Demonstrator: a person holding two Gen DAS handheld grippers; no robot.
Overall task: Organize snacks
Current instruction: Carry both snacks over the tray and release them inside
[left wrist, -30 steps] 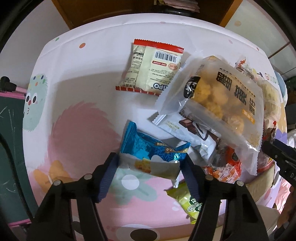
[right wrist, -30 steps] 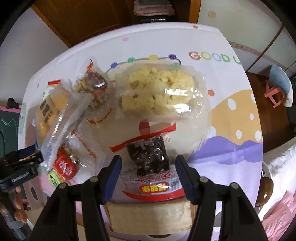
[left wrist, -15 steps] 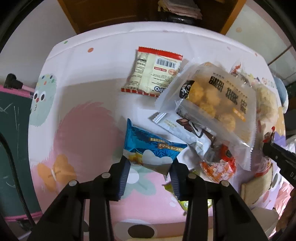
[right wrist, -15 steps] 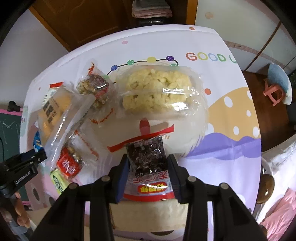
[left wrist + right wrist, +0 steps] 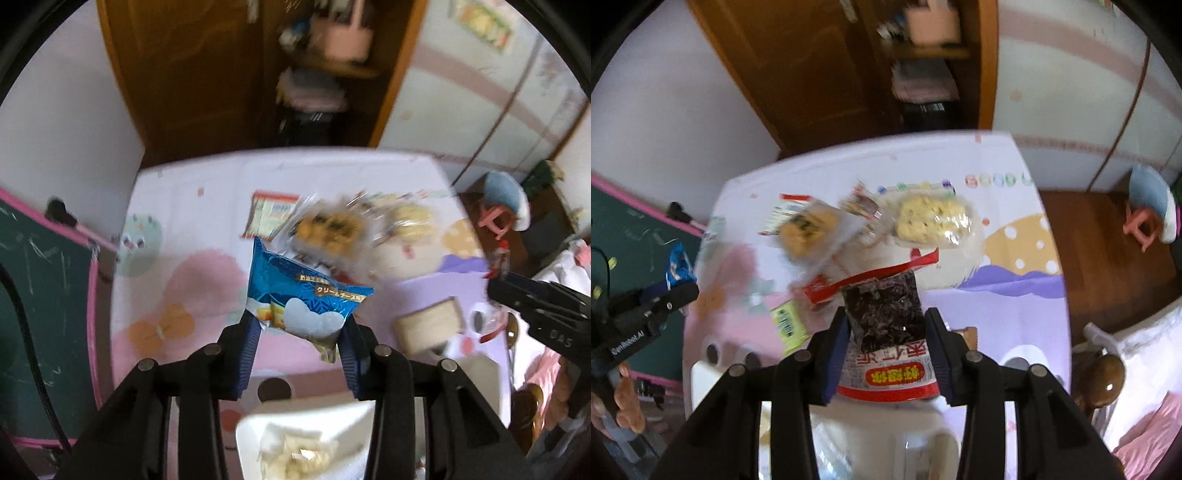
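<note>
Snacks have just left the table [image 5: 207, 177]: the left claw [image 5: 299, 328] grips a blue packet [image 5: 295, 291], the right claw [image 5: 886, 332] a dark-filled packet [image 5: 886, 314]. Both now hang above the pile at twelve o'clock, likely bound for the white container [image 5: 295, 417] at six o'clock.

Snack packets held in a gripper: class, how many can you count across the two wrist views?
2. The blue packet sits clamped in the left gripper; the dark-filled packet with a red label is clamped in the right gripper. The other snacks lie on the table.
</note>
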